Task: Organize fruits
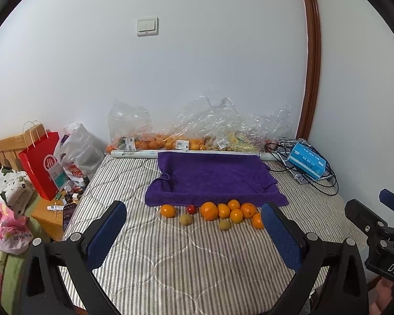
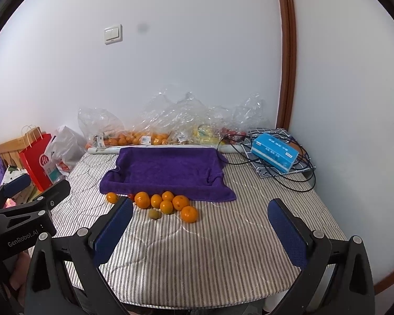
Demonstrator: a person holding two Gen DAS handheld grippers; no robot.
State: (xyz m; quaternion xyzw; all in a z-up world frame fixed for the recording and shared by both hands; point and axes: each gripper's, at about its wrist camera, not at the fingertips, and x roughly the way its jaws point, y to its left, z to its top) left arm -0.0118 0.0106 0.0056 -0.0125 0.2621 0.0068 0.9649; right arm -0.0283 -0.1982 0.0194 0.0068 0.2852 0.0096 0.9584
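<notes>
Fruit row ahead of both tongs
Oranges (image 1: 224, 211) lay beside purple towel (image 1: 212, 178), well beyond left gripper (image 1: 194, 233) and right gripper (image 2: 201, 228); both gaped wide, empty.

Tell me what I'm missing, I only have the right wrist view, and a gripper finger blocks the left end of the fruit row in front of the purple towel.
Observer: Hidden there is a small red fruit, lying between the leftmost orange and the biggest orange.
Operator: I count one brownish fruit. Correct?
Observer: No, two. The left brownish fruit sits just in front of the red one. You see only the right brownish fruit.
Operator: Is the left gripper holding anything?
Observer: No. The left gripper is open, with nothing between its fingers.
</notes>
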